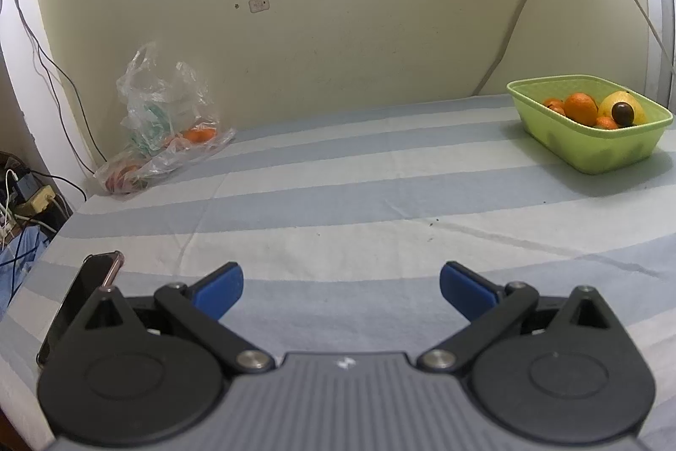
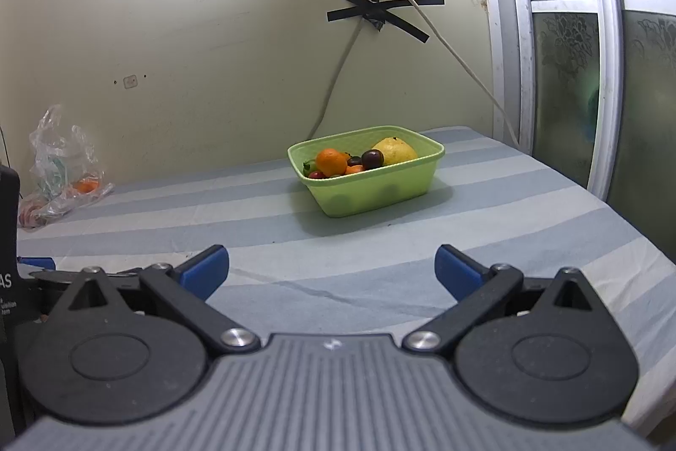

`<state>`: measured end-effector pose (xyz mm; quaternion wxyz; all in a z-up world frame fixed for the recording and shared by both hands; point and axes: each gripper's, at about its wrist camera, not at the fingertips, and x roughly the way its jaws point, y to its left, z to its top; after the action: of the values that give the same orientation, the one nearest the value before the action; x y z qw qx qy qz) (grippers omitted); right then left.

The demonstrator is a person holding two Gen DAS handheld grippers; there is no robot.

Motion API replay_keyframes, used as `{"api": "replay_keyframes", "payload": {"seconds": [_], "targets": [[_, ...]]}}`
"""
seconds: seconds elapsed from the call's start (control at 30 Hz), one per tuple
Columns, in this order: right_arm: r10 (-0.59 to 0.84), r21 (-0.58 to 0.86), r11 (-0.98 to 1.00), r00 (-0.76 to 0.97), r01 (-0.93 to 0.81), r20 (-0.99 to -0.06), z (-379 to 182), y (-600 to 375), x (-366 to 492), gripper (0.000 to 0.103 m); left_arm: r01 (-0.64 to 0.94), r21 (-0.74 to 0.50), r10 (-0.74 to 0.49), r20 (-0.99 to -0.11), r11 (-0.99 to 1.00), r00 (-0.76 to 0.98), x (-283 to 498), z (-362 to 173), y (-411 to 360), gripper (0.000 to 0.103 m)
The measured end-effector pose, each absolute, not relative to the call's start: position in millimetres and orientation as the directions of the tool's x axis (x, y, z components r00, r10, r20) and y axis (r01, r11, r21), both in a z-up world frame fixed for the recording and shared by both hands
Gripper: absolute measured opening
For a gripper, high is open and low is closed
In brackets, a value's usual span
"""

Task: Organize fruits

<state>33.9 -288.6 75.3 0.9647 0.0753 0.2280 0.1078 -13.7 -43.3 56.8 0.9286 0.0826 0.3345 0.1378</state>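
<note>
— Where are your fruits?

— Most sit in the green basket [image 2: 366, 184] at the far right corner of the bed [image 2: 486, 206]. One orange [image 1: 200, 134] lies in the plastic bag [image 1: 162, 121] at the far left corner.

— And your claws?

— Your left claw [image 1: 341, 288] and right claw [image 2: 332, 273] are both wide open, holding nothing.
</note>
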Motion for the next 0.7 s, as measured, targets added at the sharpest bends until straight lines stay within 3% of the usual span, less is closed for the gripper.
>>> {"api": "replay_keyframes", "payload": {"seconds": [0.7], "targets": [[0.251,0.206,0.962,0.870,-0.178,-0.423,73.3,-291.0,35.6,0.103,-0.179,0.240,0.292,-0.613,0.954,0.734,-13.6,53.5,-44.0,0.103]]}}
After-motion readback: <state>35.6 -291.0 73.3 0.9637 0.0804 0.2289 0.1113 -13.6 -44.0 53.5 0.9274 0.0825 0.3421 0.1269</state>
